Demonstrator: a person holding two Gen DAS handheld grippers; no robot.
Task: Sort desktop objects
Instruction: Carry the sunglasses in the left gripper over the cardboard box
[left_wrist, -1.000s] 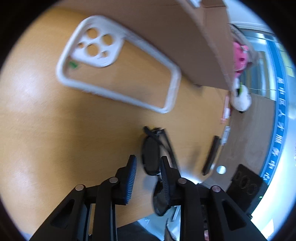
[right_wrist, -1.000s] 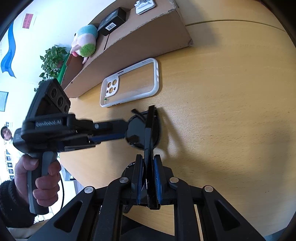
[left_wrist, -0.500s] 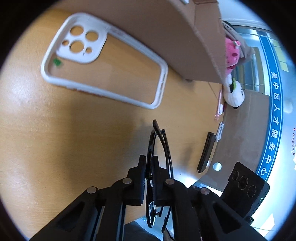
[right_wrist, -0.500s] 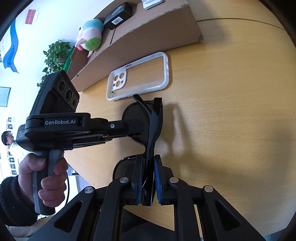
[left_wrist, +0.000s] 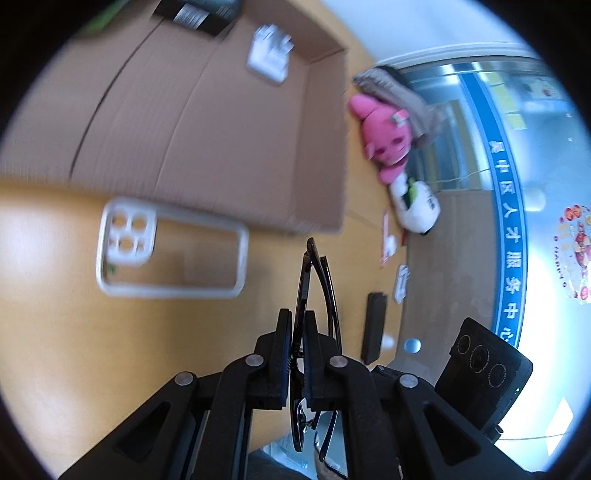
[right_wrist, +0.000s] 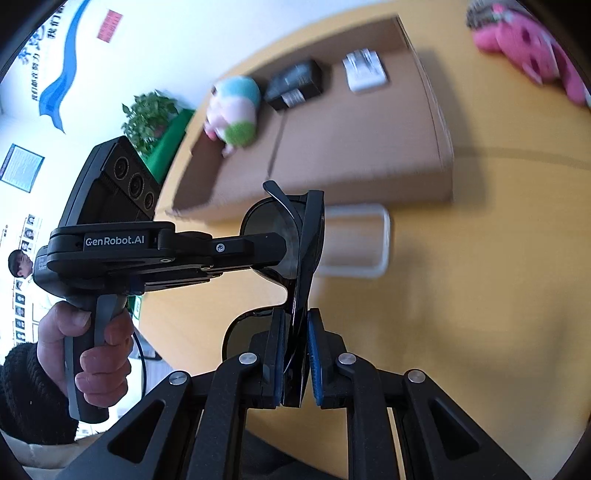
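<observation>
Black sunglasses (right_wrist: 303, 236) are held up above the wooden table by both grippers. My right gripper (right_wrist: 295, 332) is shut on the lower part of the frame. My left gripper (left_wrist: 298, 321) is shut on the sunglasses (left_wrist: 314, 280) too; in the right wrist view its fingers (right_wrist: 258, 247) clamp the upper lens from the left. A white phone case (left_wrist: 170, 254) lies flat on the table in front of a shallow cardboard box (left_wrist: 207, 122), and shows partly behind the glasses in the right wrist view (right_wrist: 362, 240).
The cardboard box (right_wrist: 351, 147) holds a black box (right_wrist: 295, 85), a white item (right_wrist: 365, 70) and a plush toy (right_wrist: 236, 110). A pink plush (left_wrist: 384, 144) and a white plush (left_wrist: 417, 206) lie past the box's end. A black bar (left_wrist: 373, 328) lies near the table edge.
My left gripper closed on the sunglasses, which were turned on edge. Both grippers then lifted them off the table and tilted up toward the cardboard box.
</observation>
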